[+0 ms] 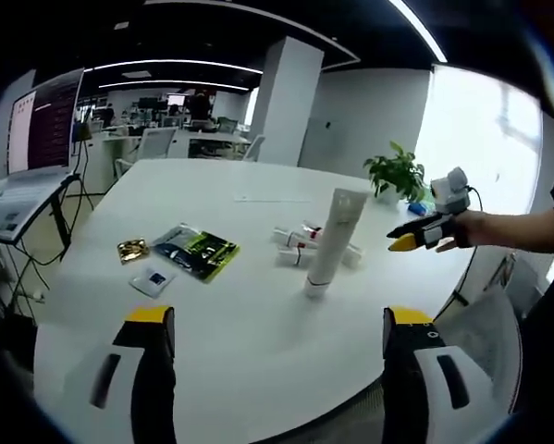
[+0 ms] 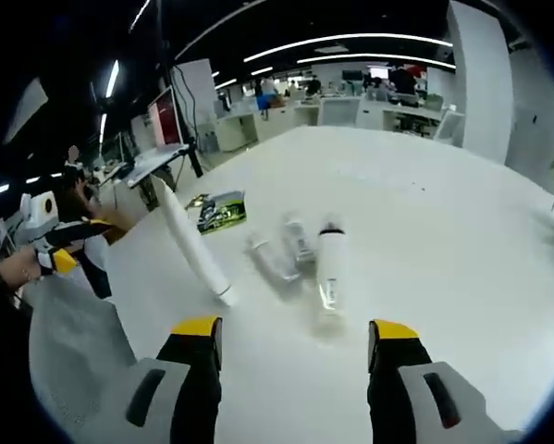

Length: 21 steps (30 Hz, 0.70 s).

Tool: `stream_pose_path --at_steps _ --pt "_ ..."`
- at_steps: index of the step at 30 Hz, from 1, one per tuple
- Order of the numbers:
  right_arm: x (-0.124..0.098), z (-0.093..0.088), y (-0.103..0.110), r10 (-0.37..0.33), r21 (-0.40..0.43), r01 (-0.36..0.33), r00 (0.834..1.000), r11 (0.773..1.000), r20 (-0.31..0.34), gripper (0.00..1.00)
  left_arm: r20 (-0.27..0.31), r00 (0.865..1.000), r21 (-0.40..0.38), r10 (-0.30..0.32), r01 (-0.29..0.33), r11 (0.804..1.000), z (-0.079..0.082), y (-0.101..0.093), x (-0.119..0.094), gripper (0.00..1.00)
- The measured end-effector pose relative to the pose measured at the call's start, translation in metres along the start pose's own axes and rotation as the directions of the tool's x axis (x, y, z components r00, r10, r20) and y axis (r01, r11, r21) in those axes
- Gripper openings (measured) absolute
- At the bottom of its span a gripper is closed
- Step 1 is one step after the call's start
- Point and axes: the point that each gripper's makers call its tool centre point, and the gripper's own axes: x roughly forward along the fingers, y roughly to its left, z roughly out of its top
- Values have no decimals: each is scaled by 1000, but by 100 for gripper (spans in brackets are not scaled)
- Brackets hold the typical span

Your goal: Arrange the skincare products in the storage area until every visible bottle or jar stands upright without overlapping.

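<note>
Left claw (image 1: 272,338) and right claw (image 2: 295,344) apart, slim white tube (image 1: 332,240) upright, glossy table (image 1: 258,351).

The right gripper (image 2: 295,347) is held open over the white table (image 2: 461,231); a tall tube (image 2: 193,242) stands at 10 o'clock, small tubes (image 2: 304,254) lie at 12.

On my left gripper view, a tall tube (image 1: 333,239) stands cap-down on the table (image 1: 258,351). Several small tubes (image 1: 300,246) lie flat just behind it. Left of them lie a sachet (image 1: 198,252), a small packet (image 1: 132,250) and a card (image 1: 153,280). A plant (image 1: 396,173) sits at the far edge, beyond the tubes.
</note>
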Motion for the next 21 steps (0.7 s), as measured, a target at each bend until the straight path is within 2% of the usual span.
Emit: stream_pose_path --at_steps 7,12,15,21 --pt "8 1 0 3 -19 -4 999 1000 -39 62 -7 1000 1 13 -13 1000 -2 2 1 86" --pt "25 4 -10 1 -5 -1 998 1000 -66 59 1 1000 -14 22 -22 1000 0 3 1 86" --pt "36 -2 -13 -5 -30 2 994 1000 -112 59 2 1000 -18 25 -25 1000 1 4 1 86" --pt "52 -1 -21 -13 -30 9 989 1000 -149 56 14 999 -31 38 -38 999 3 5 0 86"
